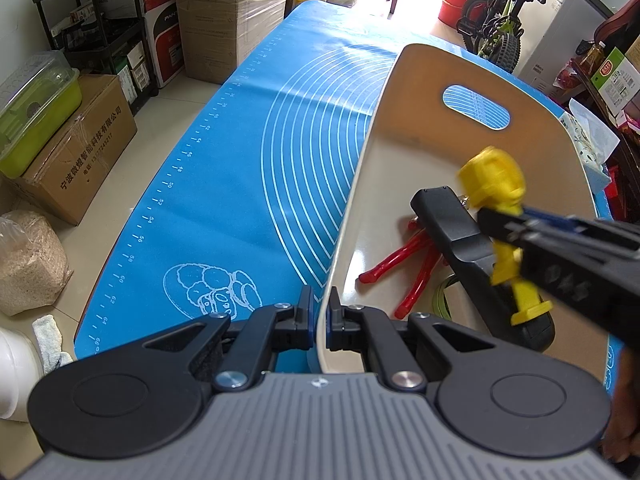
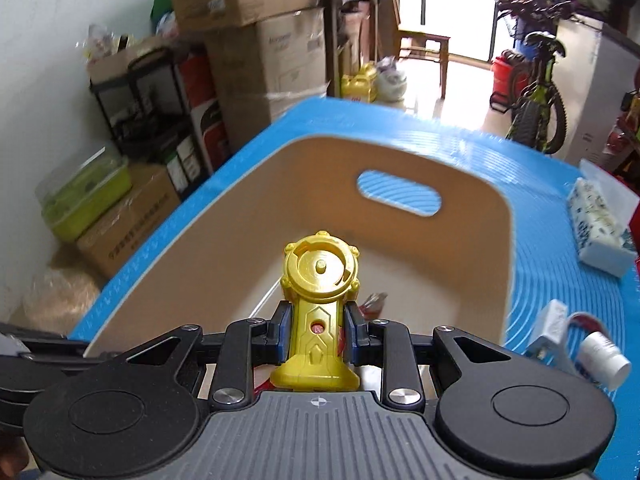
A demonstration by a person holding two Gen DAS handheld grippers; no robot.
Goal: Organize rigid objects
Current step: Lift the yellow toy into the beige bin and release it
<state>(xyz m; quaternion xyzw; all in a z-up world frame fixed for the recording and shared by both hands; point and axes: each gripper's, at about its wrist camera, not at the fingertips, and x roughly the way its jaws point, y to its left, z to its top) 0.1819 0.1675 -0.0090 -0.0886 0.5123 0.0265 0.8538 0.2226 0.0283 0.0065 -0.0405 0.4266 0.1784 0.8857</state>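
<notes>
A beige plastic bin [image 1: 400, 128] [image 2: 248, 216] with a handle slot stands on the blue mat [image 1: 240, 184]. My left gripper [image 1: 318, 320] is shut on the bin's near wall, one finger inside and one outside. My right gripper [image 2: 316, 328] [image 1: 508, 228] is shut on a yellow toy launcher [image 2: 318, 292] [image 1: 494, 184] and holds it over the inside of the bin. In the bin lie red-handled pliers [image 1: 404, 268], a black flat device [image 1: 456, 236] and a greenish tape roll [image 1: 442, 298], partly hidden.
On the mat right of the bin lie a tissue pack [image 2: 600, 228], a small white box [image 2: 550, 326] and a white-capped tube [image 2: 606, 354]. Cardboard boxes [image 1: 76, 148], a black shelf [image 1: 100, 28] and a bicycle [image 1: 500, 24] stand on the floor around the table.
</notes>
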